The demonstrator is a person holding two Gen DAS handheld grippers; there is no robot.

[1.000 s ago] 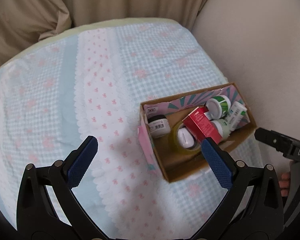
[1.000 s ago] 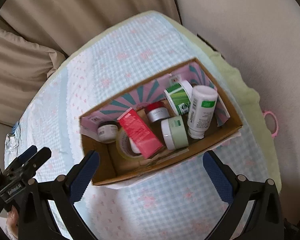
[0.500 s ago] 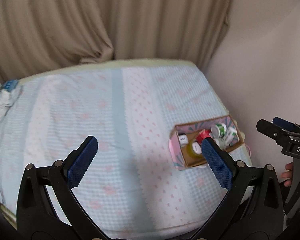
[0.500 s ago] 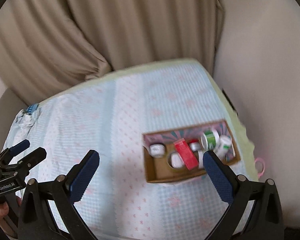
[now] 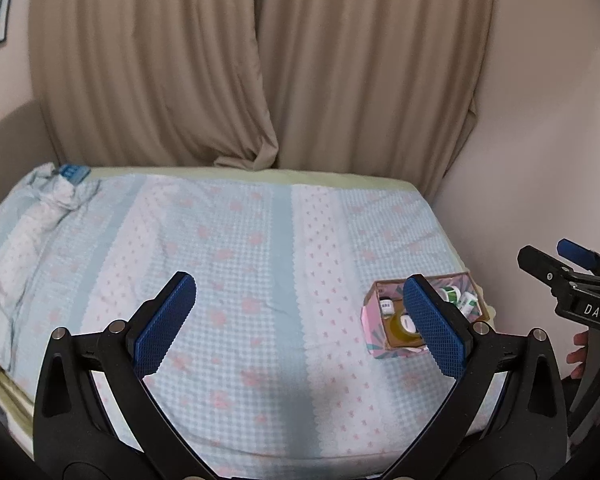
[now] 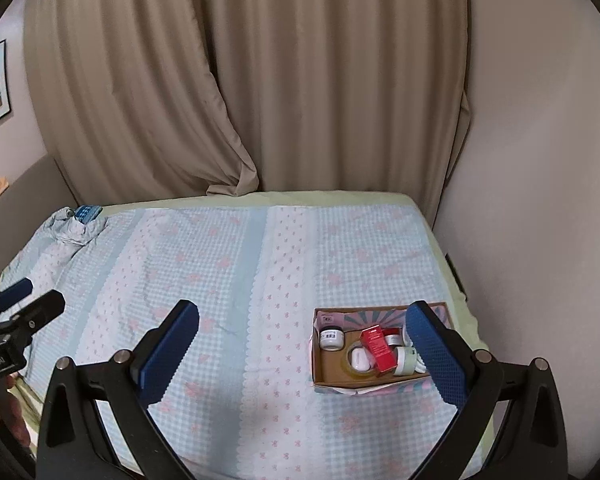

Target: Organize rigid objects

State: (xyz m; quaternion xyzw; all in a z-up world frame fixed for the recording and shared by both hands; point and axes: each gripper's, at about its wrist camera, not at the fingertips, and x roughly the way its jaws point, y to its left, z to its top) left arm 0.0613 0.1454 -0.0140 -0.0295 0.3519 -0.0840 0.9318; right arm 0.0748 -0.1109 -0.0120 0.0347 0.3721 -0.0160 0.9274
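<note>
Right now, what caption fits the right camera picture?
Open right gripper above a bed, cardboard box of jars ahead.

An open cardboard box with pink-and-teal patterned flaps sits on the bed at about 4 o'clock in the right wrist view, near the bed's right edge. Inside, at its 9 o'clock end, a white jar stands upright. A yellowish tape roll lies flat at 6 o'clock, a small white case in its hole. A red carton leans across the middle. A pale green jar lies on its side at 3 o'clock. In the left wrist view, green-and-white bottles crowd the box's far end.
</note>
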